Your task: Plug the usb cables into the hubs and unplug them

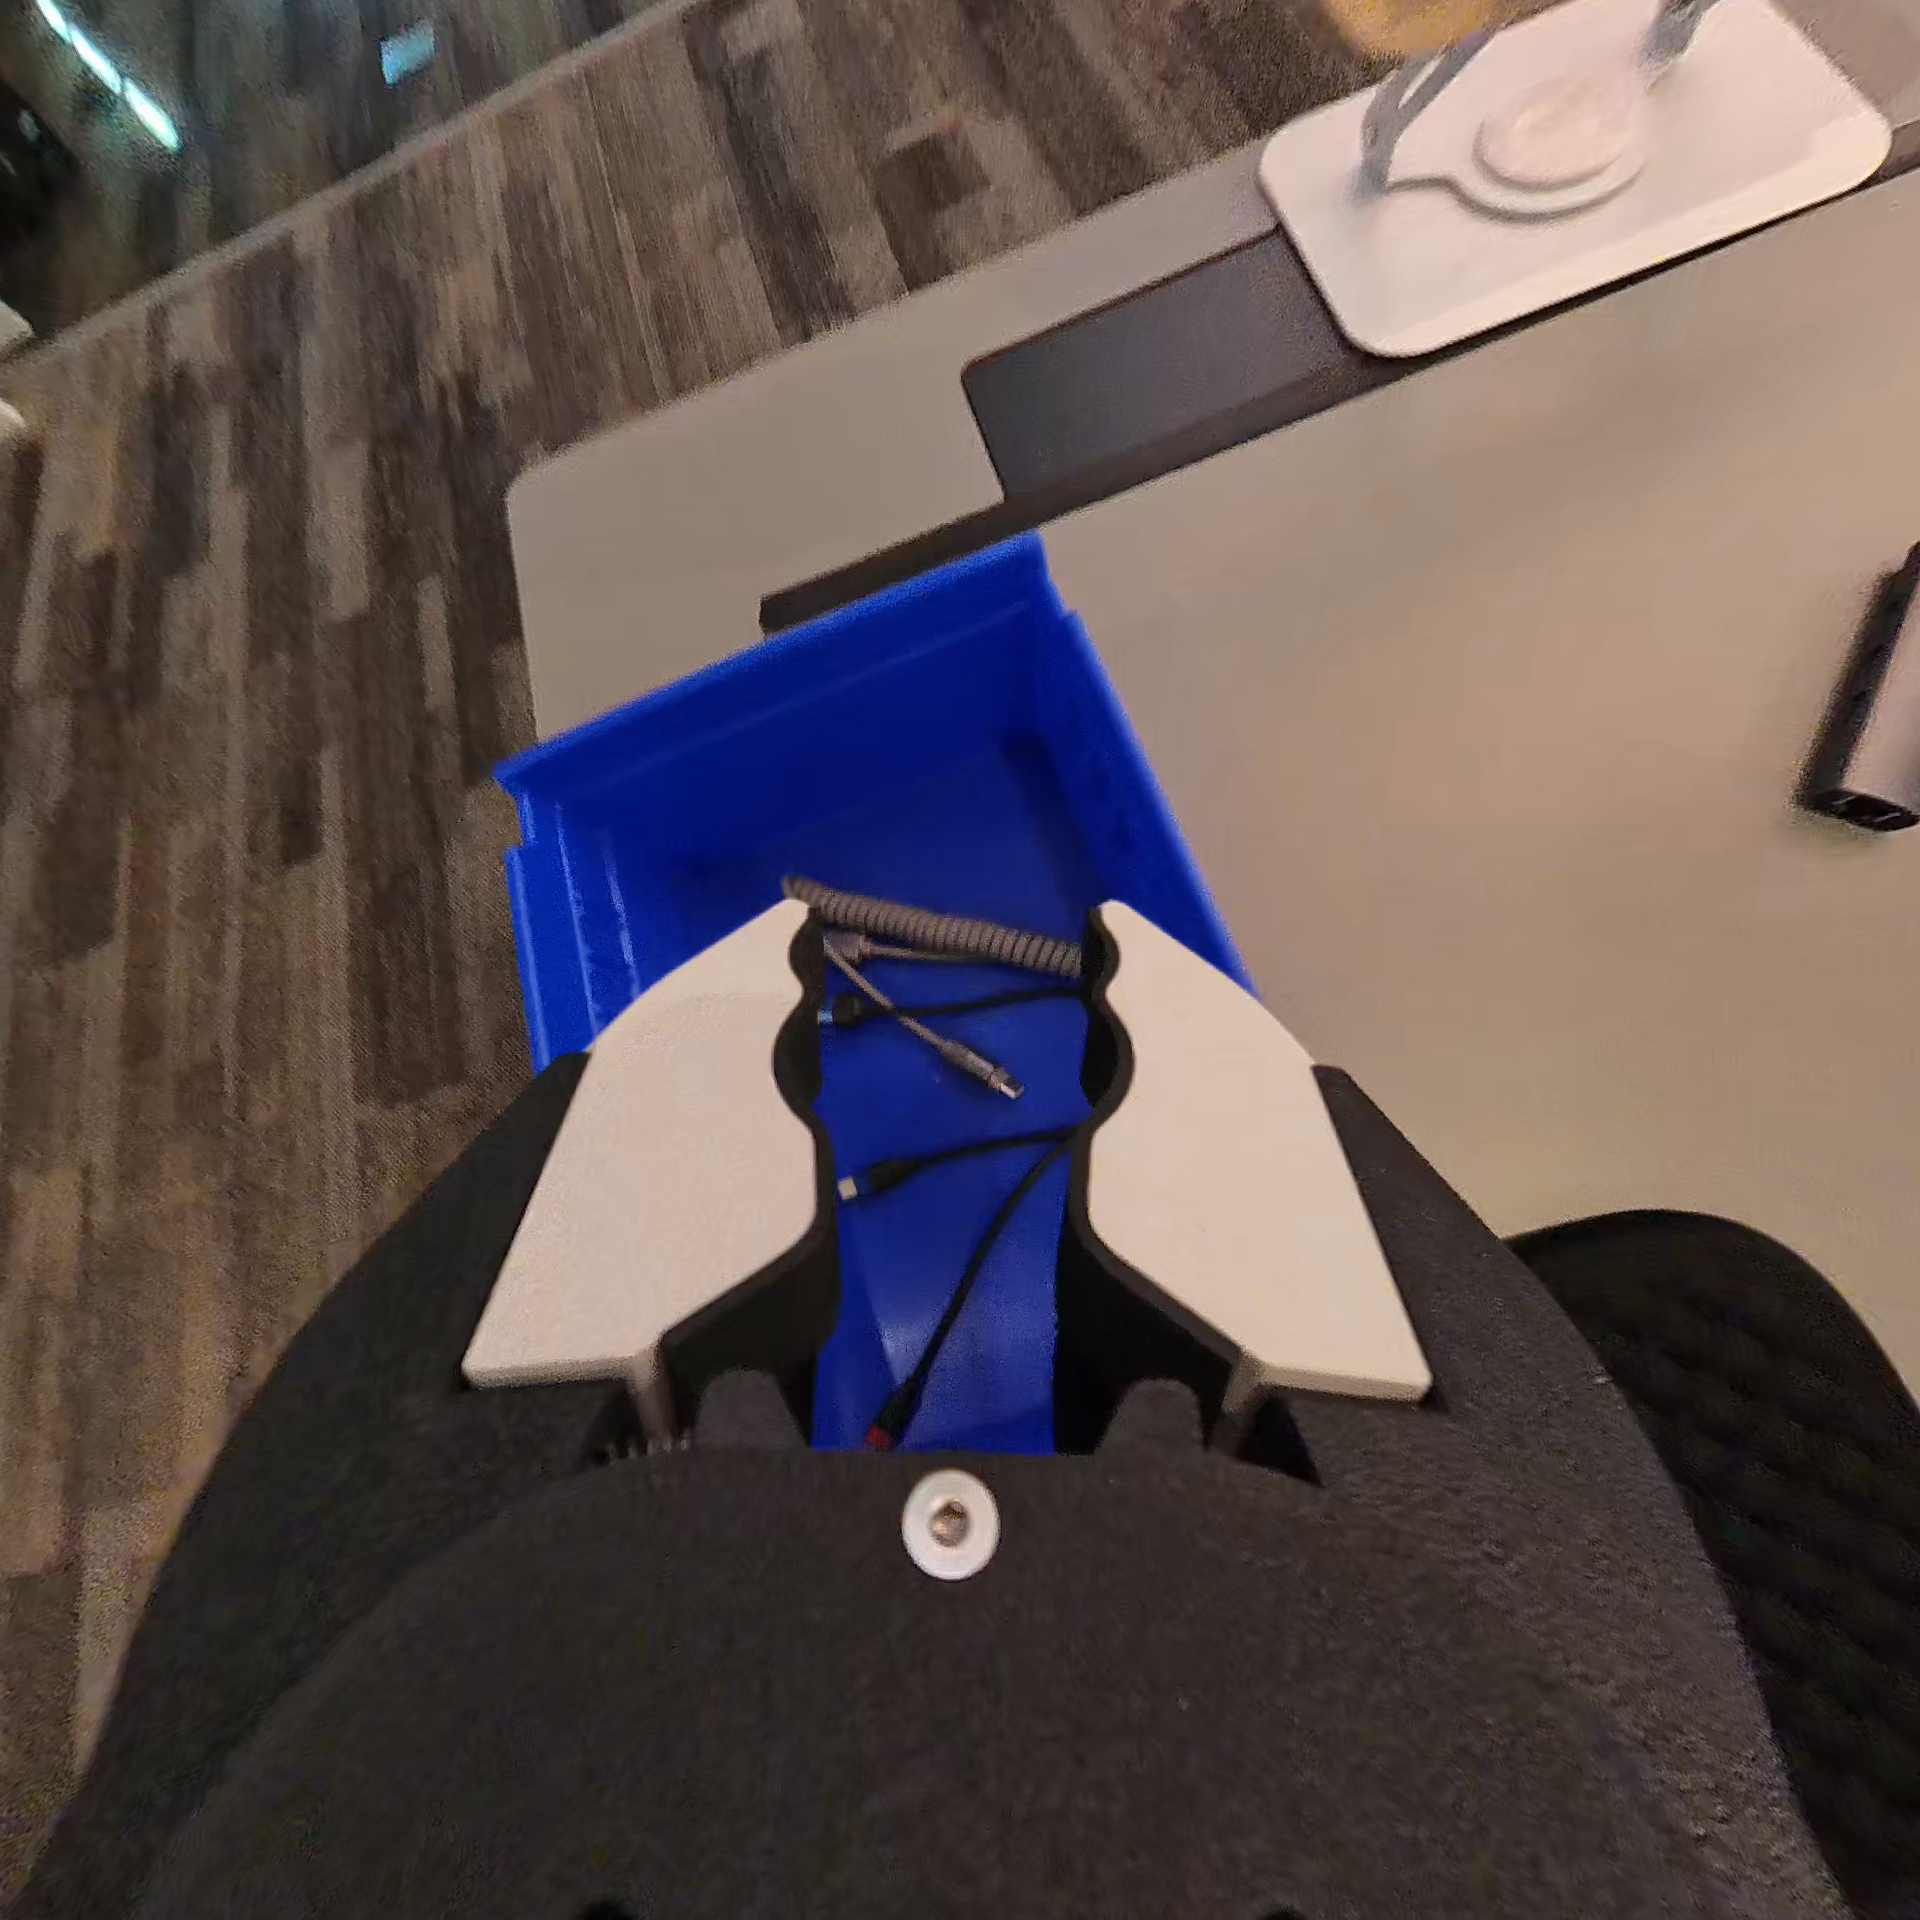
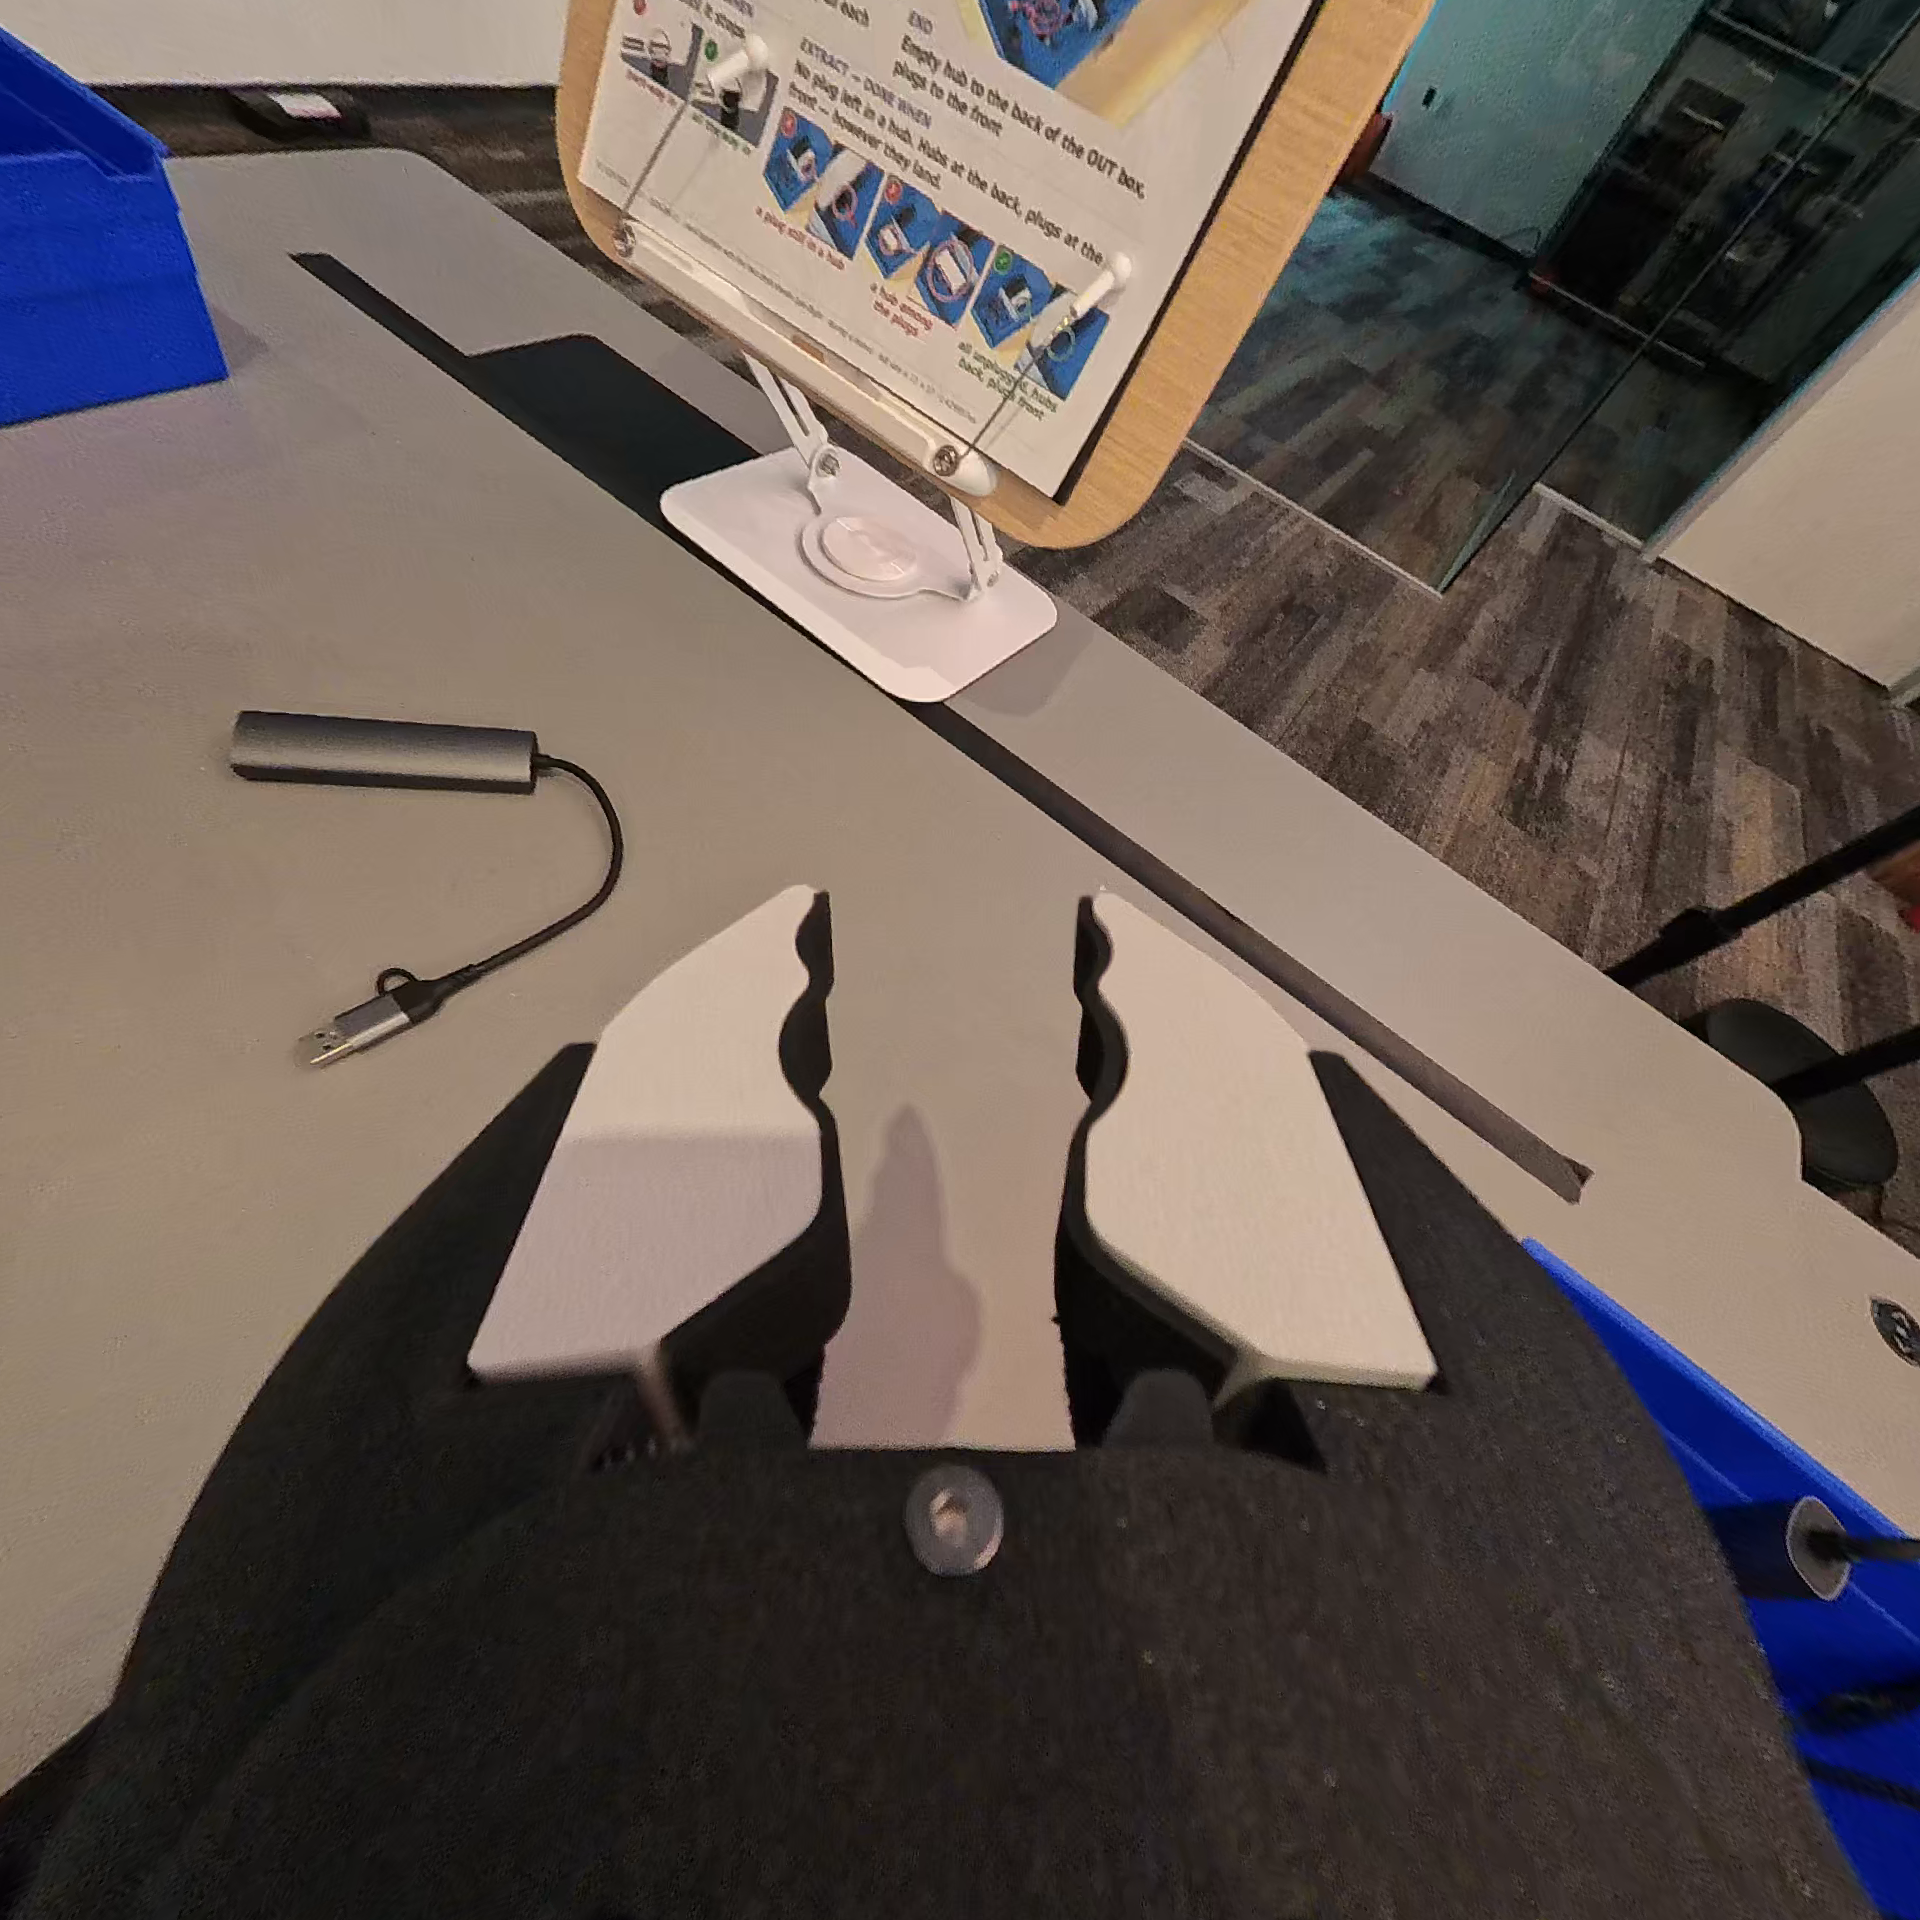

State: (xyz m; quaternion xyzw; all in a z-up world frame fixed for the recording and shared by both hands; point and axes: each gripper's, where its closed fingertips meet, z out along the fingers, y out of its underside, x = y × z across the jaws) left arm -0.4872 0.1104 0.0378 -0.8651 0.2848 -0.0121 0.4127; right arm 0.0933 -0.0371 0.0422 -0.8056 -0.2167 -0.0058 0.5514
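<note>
My left gripper (image 1: pixel 948 925) is open and empty, held above a blue bin (image 1: pixel 831 748) at the table's left end. In the bin lie a grey coiled cable (image 1: pixel 935 923), a grey-tipped cable (image 1: pixel 961 1055) and a black cable (image 1: pixel 966 1153). A grey USB hub (image 2: pixel 384 750) with a short black lead and a silver plug (image 2: pixel 343 1039) lies on the grey table (image 2: pixel 312 520), left of my right gripper (image 2: pixel 951 914). The right gripper is open and empty, just above bare table. The hub's end also shows in the left wrist view (image 1: pixel 1865 727).
A white stand (image 2: pixel 862 582) holds a wood-backed instruction sheet (image 2: pixel 935 187) at the table's far edge. A dark slot (image 2: pixel 1247 935) runs along that edge. Another blue bin (image 2: pixel 1766 1558) sits at my right, a third (image 2: pixel 83 270) at far left. A black chair (image 1: pixel 1745 1455) is near. There is about 60 cm between the tips of the two grippers. The right tips stand about 30 cm off the grey USB hub (image 2: pixel 384 750).
</note>
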